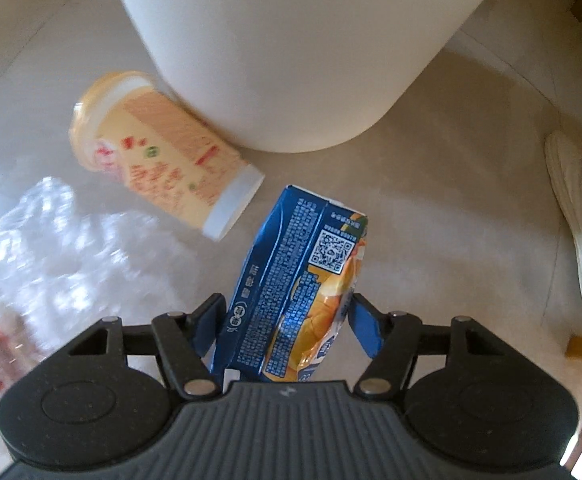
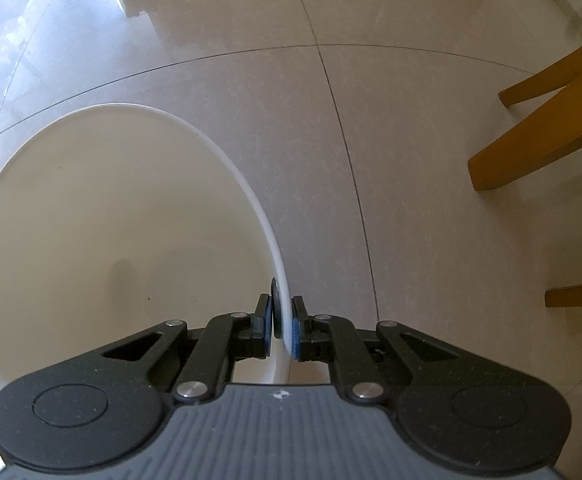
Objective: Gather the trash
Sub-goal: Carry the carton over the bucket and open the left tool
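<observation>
Jaws: left gripper (image 1: pixel 287 320) pointing down, grasping juice carton (image 1: pixel 291 280); right gripper (image 2: pixel 281 332) clamping bin rim (image 2: pixel 279 264)

Plastic, printed card and polished tile — mostly smooth, shiny surfaces.

The juice carton (image 1: pixel 297 280) is glossy coated card, creased and dented; the cup (image 1: pixel 163 152) has a satin printed sleeve with a translucent plastic lid. The crumpled clear plastic (image 1: pixel 51 248) glints sharply. The white bin (image 2: pixel 103 240) is smooth, matt plastic. Each gripper — left gripper (image 1: pixel 287 320), right gripper (image 2: pixel 282 330) — is speckled matt black plastic with bright metal pins, a ribbed grey panel and blue rubbery pads. The floor (image 2: pixel 391 152) is glossy stone-look tile; the chair legs (image 2: pixel 539 148) are lacquered wood.
</observation>
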